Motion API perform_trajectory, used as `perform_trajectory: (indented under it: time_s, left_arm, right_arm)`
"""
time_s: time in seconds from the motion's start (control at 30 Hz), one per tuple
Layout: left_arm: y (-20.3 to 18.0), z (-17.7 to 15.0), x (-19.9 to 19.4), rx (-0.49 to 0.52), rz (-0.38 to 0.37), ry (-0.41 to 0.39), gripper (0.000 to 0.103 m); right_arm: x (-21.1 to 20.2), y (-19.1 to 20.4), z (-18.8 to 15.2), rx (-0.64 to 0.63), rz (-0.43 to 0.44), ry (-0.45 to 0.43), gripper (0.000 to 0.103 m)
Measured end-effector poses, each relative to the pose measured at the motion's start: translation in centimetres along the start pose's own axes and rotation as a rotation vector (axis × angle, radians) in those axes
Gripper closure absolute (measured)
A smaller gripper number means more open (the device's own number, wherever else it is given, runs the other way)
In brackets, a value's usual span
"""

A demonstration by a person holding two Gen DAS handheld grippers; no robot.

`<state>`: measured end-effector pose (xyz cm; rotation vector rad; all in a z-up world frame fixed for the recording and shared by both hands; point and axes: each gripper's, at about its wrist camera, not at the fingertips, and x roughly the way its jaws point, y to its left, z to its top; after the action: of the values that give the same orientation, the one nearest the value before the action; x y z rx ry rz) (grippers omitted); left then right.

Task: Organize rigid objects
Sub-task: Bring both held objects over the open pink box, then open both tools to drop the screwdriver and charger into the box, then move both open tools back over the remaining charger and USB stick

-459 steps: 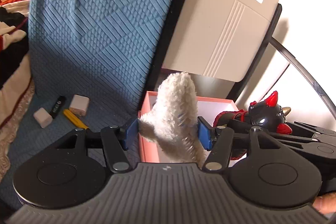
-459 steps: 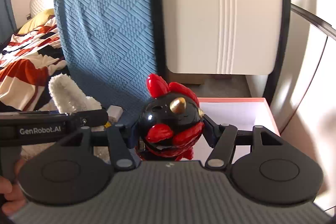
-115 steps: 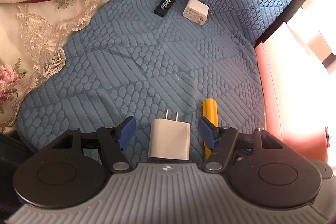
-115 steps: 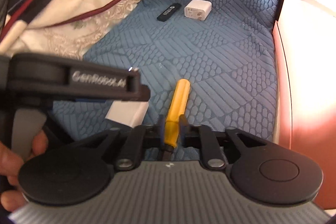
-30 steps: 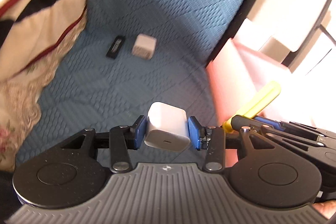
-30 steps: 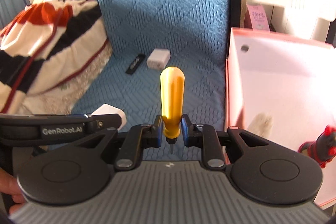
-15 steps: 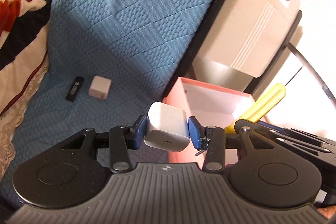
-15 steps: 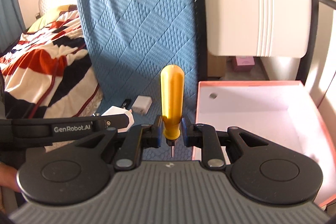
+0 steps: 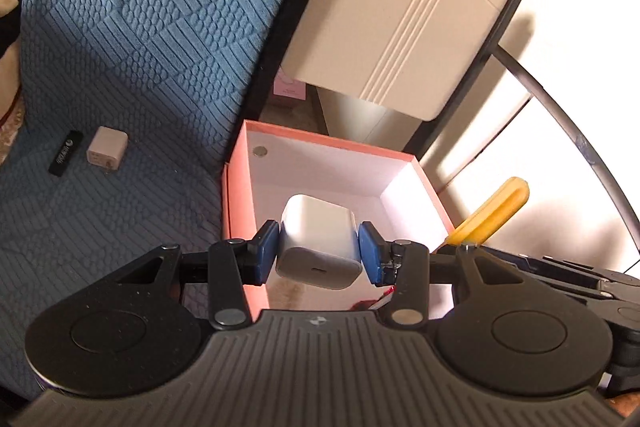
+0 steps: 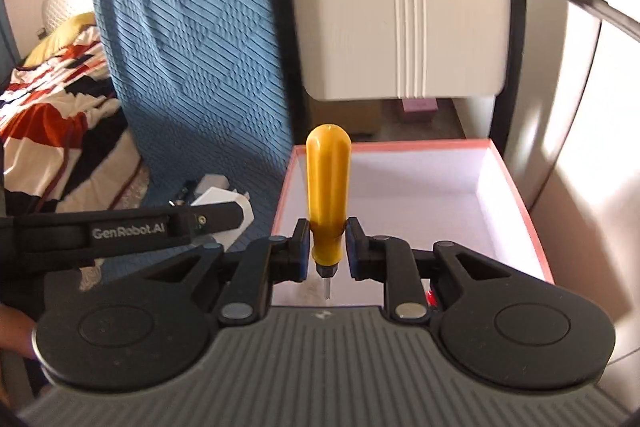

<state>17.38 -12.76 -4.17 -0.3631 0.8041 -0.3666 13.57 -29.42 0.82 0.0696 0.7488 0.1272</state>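
My left gripper (image 9: pixel 319 254) is shut on a white charger plug (image 9: pixel 318 247), held above the near part of the open pink box (image 9: pixel 236 211). My right gripper (image 10: pixel 327 247) is shut on a yellow-handled screwdriver (image 10: pixel 328 187), handle pointing away and the metal tip towards me, over the pink box (image 10: pixel 528 219). The left wrist view also shows the screwdriver (image 9: pixel 490 211) at the right, past the box's right wall. A second white charger (image 9: pixel 107 148) and a black USB stick (image 9: pixel 66 152) lie on the blue cushion (image 9: pixel 132 47). A bit of red shows in the box behind the left gripper.
A beige plastic panel (image 9: pixel 396 15) in a black frame stands behind the box. A patterned blanket (image 10: pixel 52 99) lies left of the cushion. A curved black bar (image 9: pixel 572 131) arcs at the right. A small pink carton (image 9: pixel 289 87) sits on the floor behind the box.
Both grippers have risen and swung right, from over the blue cushion to over the pink box, each still holding its object. The box interior has come into view.
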Motion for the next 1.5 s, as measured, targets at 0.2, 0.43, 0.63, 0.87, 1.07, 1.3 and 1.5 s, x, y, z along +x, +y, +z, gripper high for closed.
perform_trajectory:
  time_s: [0.2,0.43,0.63,0.87,1.07,1.3,1.5]
  left_arm:
    - [-1.5,-4.3,3.4,-0.003,0.008,0.103,0.053]
    - [-1.7,-5.9,5.9,0.002,0.046,0.147,0.053]
    - [-2.1,-6.1,6.3,0.043,0.057,0.164,0.053]
    - [-2.5,-5.0,4.5,0.066,0.045,0.129,0.052]
    - [-2.0,-3.0,1.1,0.095,0.072,0.053,0.052]
    - [0.1,-1.0,-3.3,0.096,0.125,-0.045,0.052]
    - [2.2,-1.3,-6.0,0.086,0.154,-0.115,0.052]
  right_arm:
    - [1.5,-3.0,-3.0,0.019,-0.022,0.107,0.081]
    - [4.3,-4.3,-5.7,0.037,-0.048,0.194,0.080]
    - [5.0,-4.6,-6.8,0.054,-0.051,0.226,0.080]
    - [4.0,-4.6,-5.3,0.082,-0.045,0.188,0.077]
    - [1.8,-3.5,-3.3,0.091,-0.023,0.104,0.077]
    - [0.1,-0.7,-2.0,0.050,0.021,0.034,0.077]
    - [-0.6,2.0,-2.0,-0.002,0.060,-0.004,0.077]
